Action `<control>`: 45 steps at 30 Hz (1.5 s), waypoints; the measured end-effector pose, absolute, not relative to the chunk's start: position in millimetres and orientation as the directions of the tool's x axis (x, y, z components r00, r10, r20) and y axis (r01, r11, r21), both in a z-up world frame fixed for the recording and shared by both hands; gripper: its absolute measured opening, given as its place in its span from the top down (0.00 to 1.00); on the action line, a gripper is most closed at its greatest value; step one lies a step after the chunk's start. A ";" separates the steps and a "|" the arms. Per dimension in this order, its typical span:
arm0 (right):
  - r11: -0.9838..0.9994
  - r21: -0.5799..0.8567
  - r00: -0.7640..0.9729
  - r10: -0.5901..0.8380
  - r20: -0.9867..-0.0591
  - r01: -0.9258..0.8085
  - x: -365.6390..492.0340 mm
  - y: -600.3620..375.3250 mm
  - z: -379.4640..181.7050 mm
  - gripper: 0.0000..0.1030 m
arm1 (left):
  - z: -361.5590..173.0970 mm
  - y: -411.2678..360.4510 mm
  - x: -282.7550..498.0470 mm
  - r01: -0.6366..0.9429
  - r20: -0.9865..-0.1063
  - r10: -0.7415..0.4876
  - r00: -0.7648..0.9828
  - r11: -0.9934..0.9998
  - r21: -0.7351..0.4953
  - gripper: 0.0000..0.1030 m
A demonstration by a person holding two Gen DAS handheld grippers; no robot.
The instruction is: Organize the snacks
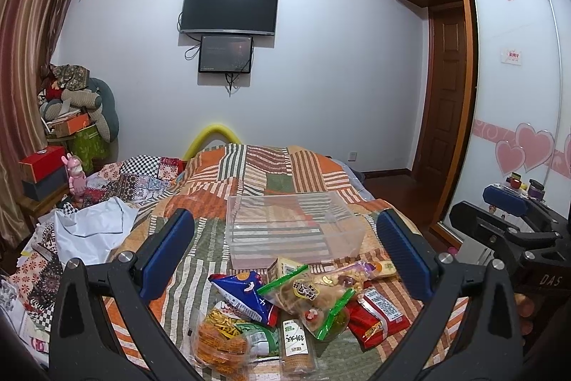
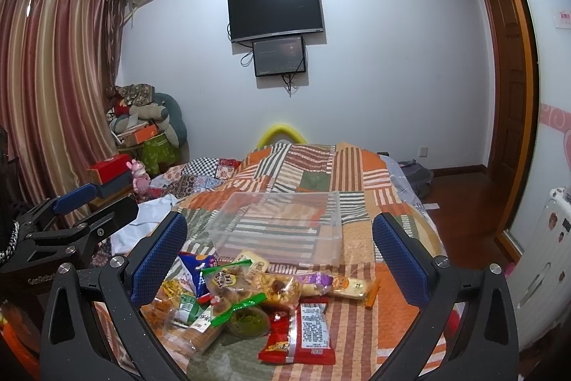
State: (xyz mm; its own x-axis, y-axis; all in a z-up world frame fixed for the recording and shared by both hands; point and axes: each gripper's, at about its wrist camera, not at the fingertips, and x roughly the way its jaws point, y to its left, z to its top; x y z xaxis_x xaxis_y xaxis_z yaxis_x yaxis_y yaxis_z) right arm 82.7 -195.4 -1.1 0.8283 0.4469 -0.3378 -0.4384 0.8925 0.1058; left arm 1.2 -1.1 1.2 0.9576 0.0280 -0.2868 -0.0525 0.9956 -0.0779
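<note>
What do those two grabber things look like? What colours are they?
Each tool has two black arms shaped like a V, with silver round bolts and triangle cut-outs. The left tool has blue bumpy pads on its fingers, and so does the right tool. White letters, "DAS", show on the right one's black body in the left view. No cables or sleeves show.

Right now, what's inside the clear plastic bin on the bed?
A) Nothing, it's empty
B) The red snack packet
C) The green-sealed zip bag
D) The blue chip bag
A: the clear plastic bin shows only the quilt pattern through its walls and floor, while the red packet, blue bag and zip bag all lie in the pile on the quilt in front of it.
</note>
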 end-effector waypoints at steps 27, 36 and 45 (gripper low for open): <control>0.886 0.109 0.820 0.458 -0.344 -0.450 83.1 -190.9 -1.5 0.00 | 4.1 1.6 0.3 -0.056 -0.283 0.032 0.959 0.996 -0.075 0.00; 0.882 0.116 0.813 0.467 -0.349 -0.456 83.3 -191.3 -3.7 0.00 | 2.5 -0.8 -3.4 -0.048 -0.274 0.032 0.961 0.997 -0.053 0.00; 0.880 0.129 0.787 0.468 -0.401 -0.458 91.6 -195.0 -16.2 0.12 | -6.7 9.9 -0.9 -0.055 -0.319 0.038 0.947 0.998 -0.044 0.17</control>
State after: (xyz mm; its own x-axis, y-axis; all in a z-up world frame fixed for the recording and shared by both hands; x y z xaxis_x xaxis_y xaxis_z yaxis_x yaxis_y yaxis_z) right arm 91.6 -195.0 -16.2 0.7873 0.4684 -0.4010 -0.4578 0.8797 0.1289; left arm -0.9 9.9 -6.7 0.9470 0.0383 -0.3188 -0.0552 0.9975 -0.0440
